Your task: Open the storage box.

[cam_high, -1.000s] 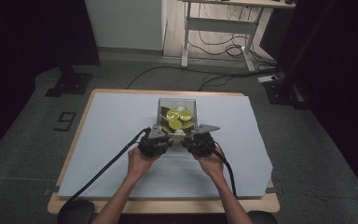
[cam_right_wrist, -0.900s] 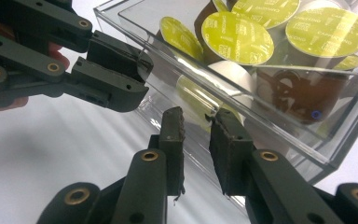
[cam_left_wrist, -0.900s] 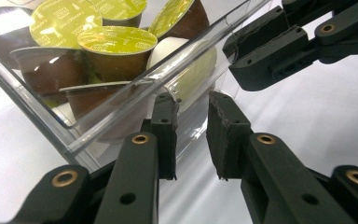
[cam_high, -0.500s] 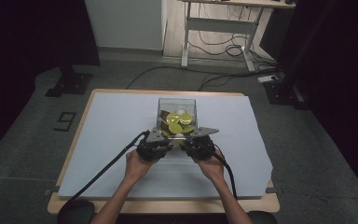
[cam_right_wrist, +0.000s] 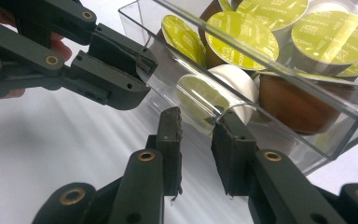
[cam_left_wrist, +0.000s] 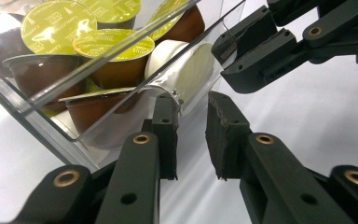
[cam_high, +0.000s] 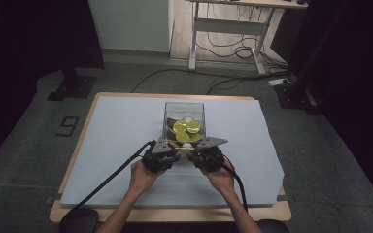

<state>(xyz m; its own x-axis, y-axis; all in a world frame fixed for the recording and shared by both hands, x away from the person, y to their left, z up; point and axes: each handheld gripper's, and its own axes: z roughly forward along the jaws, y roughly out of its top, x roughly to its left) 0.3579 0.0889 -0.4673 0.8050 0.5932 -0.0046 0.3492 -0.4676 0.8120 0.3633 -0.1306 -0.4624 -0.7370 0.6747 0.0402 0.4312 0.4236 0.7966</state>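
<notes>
Clear box (cam_high: 184,112) | upright, opening up | long axis unclear | 2 grippers at near wall

Lab: dark curtains (cam_high: 34,34), cabled desk (cam_high: 233,29).

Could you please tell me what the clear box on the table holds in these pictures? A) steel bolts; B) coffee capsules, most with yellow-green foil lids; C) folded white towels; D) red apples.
B: the clear box is packed with round coffee capsules with yellow-green foil lids over brown or white cups, seen close up in both gripper views.
</notes>
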